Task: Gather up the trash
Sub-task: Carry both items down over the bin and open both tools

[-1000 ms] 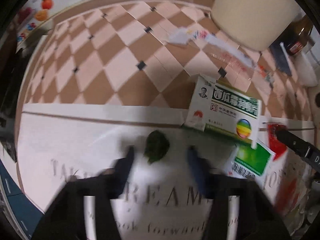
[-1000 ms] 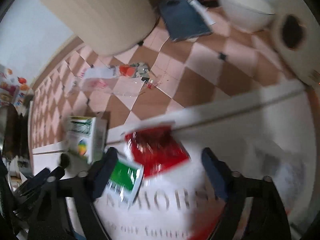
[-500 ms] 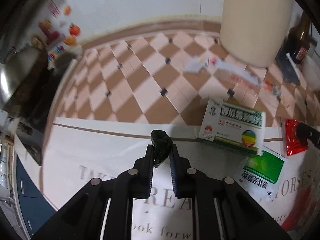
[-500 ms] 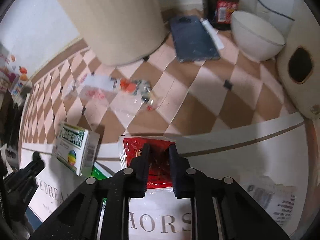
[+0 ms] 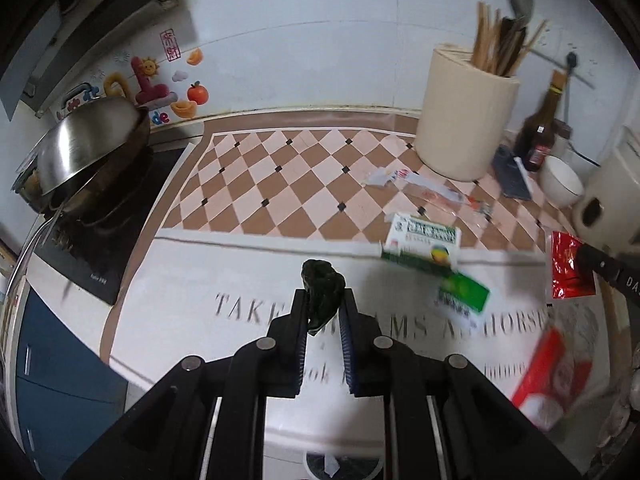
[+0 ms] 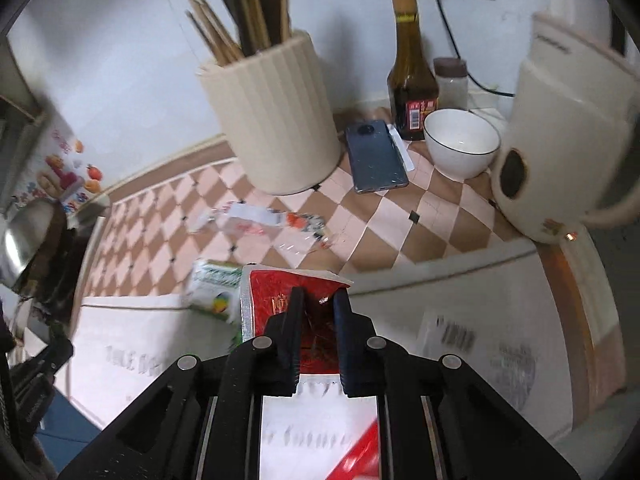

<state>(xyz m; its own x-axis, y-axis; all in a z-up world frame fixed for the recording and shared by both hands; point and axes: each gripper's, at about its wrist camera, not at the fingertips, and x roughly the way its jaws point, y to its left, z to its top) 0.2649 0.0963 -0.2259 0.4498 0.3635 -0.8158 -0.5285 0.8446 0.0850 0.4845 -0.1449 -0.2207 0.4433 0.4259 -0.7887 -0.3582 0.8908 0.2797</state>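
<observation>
Left gripper [image 5: 323, 312], low in its frame, is clamped on a dark green crumpled scrap [image 5: 322, 285], while the right gripper [image 6: 316, 312], whose jaws have just been closing, pinches a red foil sachet [image 6: 280, 284] clear of the worktop [image 5: 192, 280]. Both pickups look done, so next comes carrying them to a bin, which neither view shows. Farther up, the green-and-white medicine box [image 5: 424, 238] and clear wrappers [image 5: 424, 192] are left, blurred.

Dark green crumpled scrap [image 5: 322, 289] pinched between left tongs [image 5: 323, 312]; shiny red foil packet [image 6: 297, 295] clamped upright in right tongs [image 6: 317, 308].
</observation>
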